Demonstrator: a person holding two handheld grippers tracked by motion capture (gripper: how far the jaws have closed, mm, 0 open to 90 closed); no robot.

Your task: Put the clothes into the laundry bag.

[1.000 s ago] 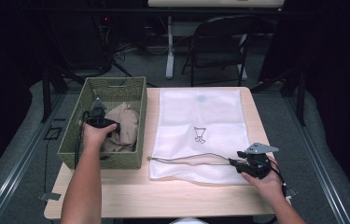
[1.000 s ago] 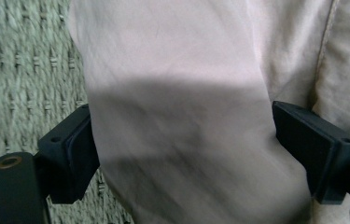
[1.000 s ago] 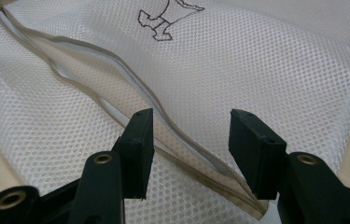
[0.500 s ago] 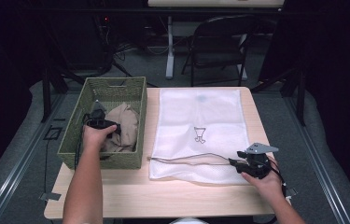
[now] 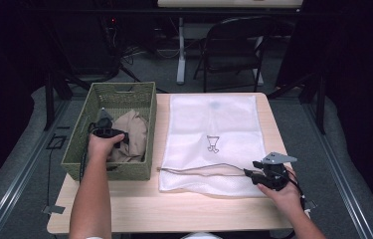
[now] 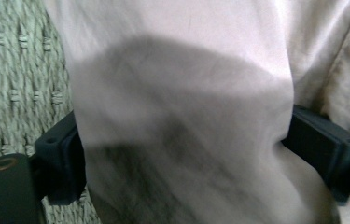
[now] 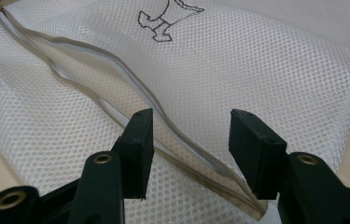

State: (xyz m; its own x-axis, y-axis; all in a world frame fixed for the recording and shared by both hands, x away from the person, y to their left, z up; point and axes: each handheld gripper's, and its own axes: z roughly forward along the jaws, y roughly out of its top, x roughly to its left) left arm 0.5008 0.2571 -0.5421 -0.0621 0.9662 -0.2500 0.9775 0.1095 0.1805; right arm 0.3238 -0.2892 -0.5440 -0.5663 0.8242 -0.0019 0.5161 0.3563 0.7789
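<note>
At a light wooden table (image 5: 139, 209), a person works with a handheld gripper in each hand. The left gripper (image 5: 105, 130) reaches down into a green woven basket (image 5: 119, 93) at the table's left end, where its jaws straddle a bunched beige garment (image 5: 133, 135); in the left gripper view the cloth (image 6: 182, 116) bulges between the two black jaws and touches both, though whether they are actually pinching it cannot be told. The basket's weave (image 6: 9, 70) shows just beyond the left-hand jaw. The right gripper (image 5: 253, 174) rests low at the near right corner of a white mesh laundry bag (image 5: 214, 119) lying flat beside the basket. Its jaws stand spread, one on either side of the bag's grey zipper (image 7: 116, 88), which runs away ahead of them, partly unzipped. A small printed figure (image 7: 163, 18) marks the mesh well beyond the jaws
</note>
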